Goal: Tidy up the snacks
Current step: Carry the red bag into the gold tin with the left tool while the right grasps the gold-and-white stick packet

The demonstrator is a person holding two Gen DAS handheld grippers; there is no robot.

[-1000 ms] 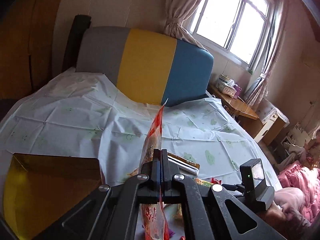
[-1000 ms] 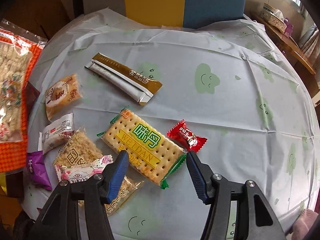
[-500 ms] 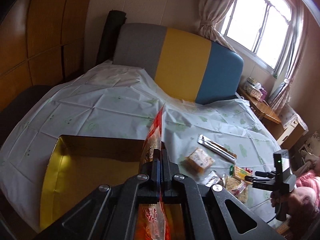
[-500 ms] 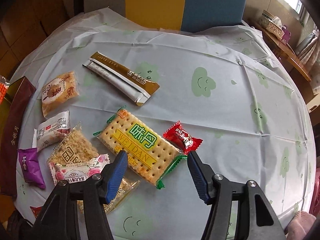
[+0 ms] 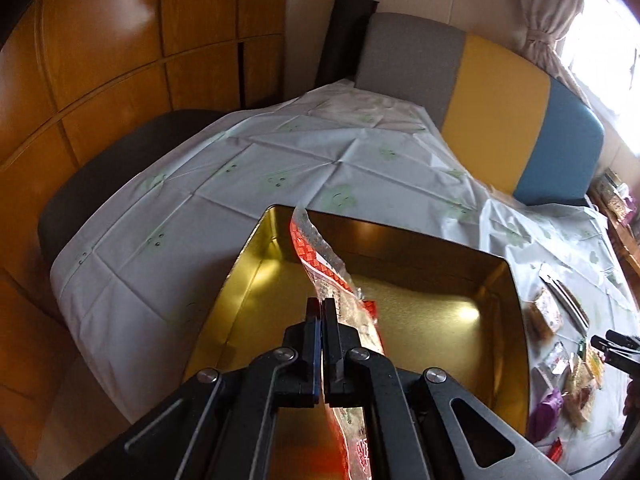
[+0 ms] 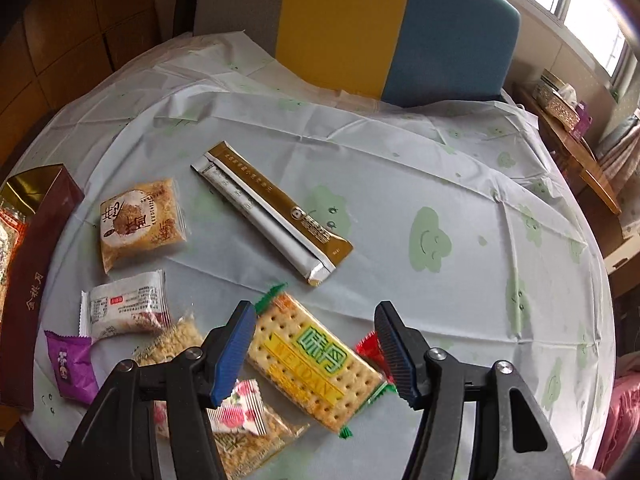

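My left gripper [image 5: 321,304] is shut on a red and clear snack bag [image 5: 326,268] and holds it over the open gold tin box [image 5: 432,320]. My right gripper [image 6: 316,312] is open, its fingers either side of the yellow-green cracker pack [image 6: 316,364] on the table. Around it lie a red candy [image 6: 370,350], a gold and white stick pack [image 6: 272,212], a tan cake pack [image 6: 140,222], a white pack [image 6: 124,304], a purple candy [image 6: 72,364] and a flowered pack [image 6: 240,410]. The box's maroon side [image 6: 32,284] shows at the left.
The round table has a pale cloth with green smiley prints [image 6: 432,240]. A grey, yellow and blue chair back [image 6: 360,24] stands at the far side. A wooden wall [image 5: 100,60] is to the left, a side table [image 6: 572,140] to the right.
My left gripper has carried the red bag left and down over the gold box, which now fills the view. My right gripper has dropped lower toward the cracker pack, still open.
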